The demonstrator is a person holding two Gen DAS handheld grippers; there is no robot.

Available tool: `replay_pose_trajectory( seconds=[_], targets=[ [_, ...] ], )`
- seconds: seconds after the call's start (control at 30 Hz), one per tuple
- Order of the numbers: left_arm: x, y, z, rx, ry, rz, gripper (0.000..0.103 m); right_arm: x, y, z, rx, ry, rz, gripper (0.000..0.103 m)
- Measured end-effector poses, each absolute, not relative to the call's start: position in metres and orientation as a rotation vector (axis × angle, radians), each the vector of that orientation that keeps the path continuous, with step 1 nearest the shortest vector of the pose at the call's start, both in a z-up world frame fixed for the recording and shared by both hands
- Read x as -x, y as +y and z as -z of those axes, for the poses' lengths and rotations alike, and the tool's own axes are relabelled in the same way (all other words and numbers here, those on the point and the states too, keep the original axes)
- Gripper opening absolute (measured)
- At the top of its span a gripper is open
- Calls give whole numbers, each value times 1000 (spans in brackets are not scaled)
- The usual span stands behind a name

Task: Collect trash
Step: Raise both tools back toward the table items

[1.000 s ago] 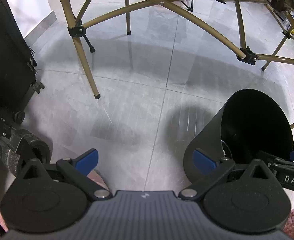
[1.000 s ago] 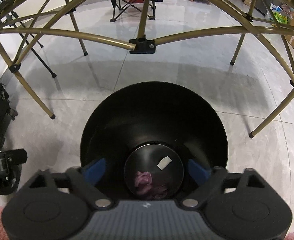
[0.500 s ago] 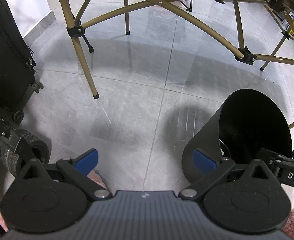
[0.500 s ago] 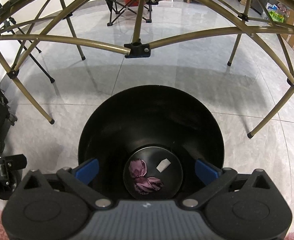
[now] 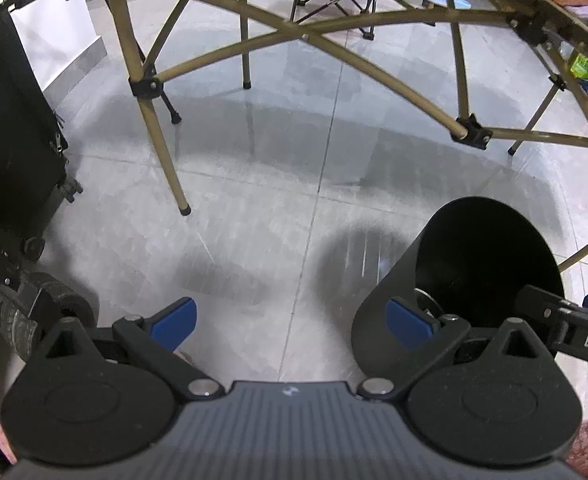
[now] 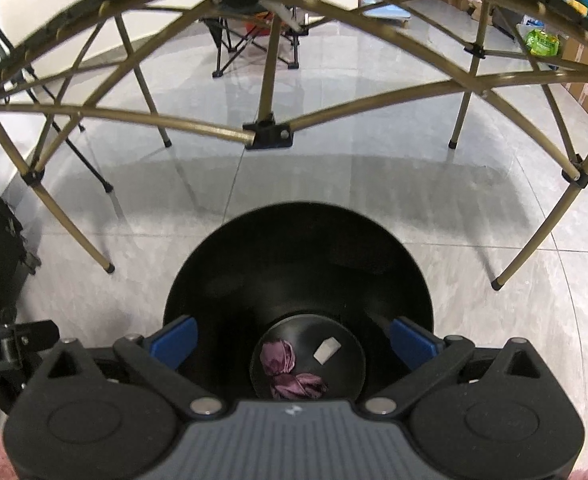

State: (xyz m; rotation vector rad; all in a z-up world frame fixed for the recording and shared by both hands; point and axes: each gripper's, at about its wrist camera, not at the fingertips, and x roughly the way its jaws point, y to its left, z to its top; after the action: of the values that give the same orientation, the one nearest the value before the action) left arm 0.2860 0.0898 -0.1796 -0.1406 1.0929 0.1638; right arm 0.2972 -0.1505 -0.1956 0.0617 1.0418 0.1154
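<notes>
Purple wrapper dropped, lying lengthwise toward bin rim.

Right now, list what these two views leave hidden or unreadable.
- Right wrist view: near part of the black bin floor, behind the right gripper body.
- Same view: purple wrapper, lower edge cut off likewise.
- Left wrist view: bin contents, lost in darkness.
- Left wrist view: tabletop items, cropped by the top edge.

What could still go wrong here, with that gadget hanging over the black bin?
1. The right gripper hangs open just over the black bin; pulling away carelessly, its fingers might catch the rim and tip it.
2. The table's gold legs stand close around the bin, so a swing could knock one.
3. The left gripper sits beside the bin wall and could bump it.
</notes>
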Motion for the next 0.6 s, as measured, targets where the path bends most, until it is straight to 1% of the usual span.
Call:
replay_pose_trajectory(
  seconds=[0.23,0.6],
  targets=[
    [-288,84,159,154,1036,-151,103,-294,-160,168,-73,919,-117,103],
    [-299,71,110,186,906,-162,103,-289,-178,118,-14,647,-99,103]
  ],
)
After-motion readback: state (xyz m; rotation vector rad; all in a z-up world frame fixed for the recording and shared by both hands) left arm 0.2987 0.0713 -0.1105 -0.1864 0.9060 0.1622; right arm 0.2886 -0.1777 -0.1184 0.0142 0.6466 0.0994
